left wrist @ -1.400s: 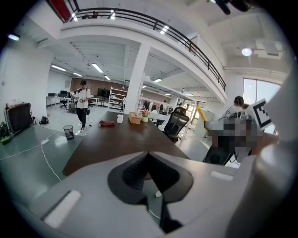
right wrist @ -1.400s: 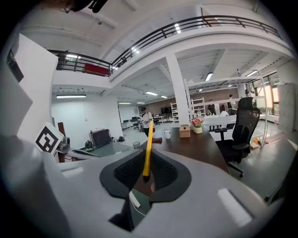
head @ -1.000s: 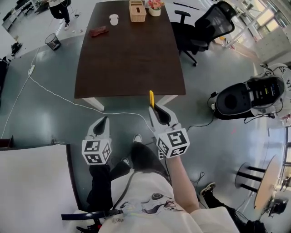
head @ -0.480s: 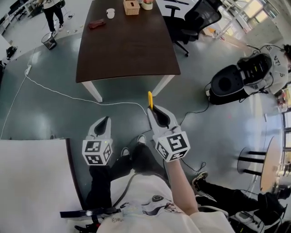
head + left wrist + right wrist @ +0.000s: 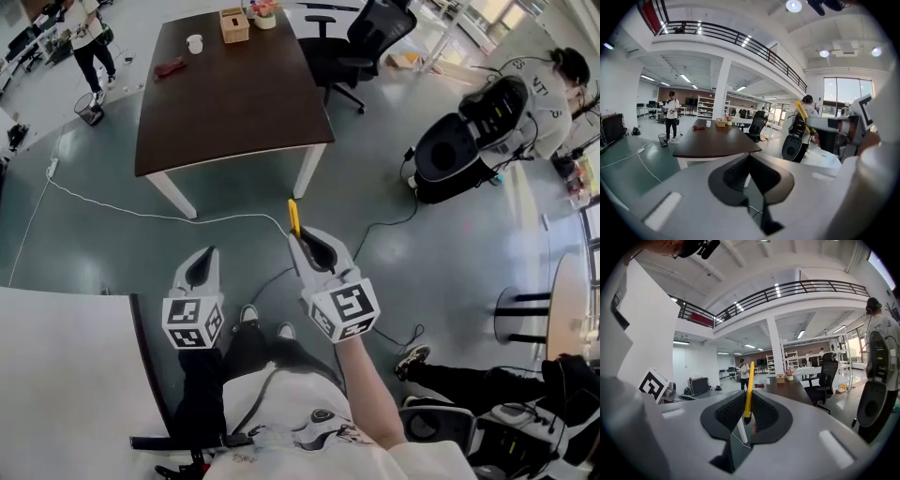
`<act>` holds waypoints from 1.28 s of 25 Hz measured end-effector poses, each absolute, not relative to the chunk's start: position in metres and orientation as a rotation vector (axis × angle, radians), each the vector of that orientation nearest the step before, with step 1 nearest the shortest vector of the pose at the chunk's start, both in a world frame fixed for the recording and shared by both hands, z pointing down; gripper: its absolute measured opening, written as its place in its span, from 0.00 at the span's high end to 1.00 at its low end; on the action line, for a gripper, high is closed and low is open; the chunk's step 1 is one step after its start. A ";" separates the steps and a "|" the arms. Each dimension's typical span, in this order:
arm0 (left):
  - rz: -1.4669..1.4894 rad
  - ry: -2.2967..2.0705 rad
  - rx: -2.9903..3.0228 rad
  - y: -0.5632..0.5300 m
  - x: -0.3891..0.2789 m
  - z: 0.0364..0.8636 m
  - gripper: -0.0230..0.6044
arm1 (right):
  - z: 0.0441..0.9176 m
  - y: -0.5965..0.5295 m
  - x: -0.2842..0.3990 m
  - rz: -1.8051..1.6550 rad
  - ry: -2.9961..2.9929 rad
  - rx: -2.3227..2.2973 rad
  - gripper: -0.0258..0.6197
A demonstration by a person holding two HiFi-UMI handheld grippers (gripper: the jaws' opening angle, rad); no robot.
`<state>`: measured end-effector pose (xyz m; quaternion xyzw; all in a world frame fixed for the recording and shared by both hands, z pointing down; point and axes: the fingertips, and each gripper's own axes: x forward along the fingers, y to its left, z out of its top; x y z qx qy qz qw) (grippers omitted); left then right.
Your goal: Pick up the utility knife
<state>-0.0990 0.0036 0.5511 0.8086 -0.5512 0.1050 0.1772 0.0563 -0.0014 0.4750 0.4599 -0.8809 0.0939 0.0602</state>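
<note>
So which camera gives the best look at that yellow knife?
The right gripper view: the utility knife fills the centre, clamped in the jaws of the right gripper. The head view shows only its yellow end poking past that gripper; the left gripper view catches it small, at the right.

The table (image 5: 225, 94) is now seen farther off, shifted up and to the left in the head view. Its near edge, earlier just beside the tip of the utility knife (image 5: 293, 216), is now well apart from it. The right gripper (image 5: 298, 236) has been carried slightly leftward. A person (image 5: 553, 80) beside the black machine (image 5: 450, 155) has been brought into view at upper right.
</note>
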 end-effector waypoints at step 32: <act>0.110 -1.922 2.407 0.036 -0.125 0.447 0.97 | 0.425 0.030 0.059 0.067 -2.723 1.556 0.89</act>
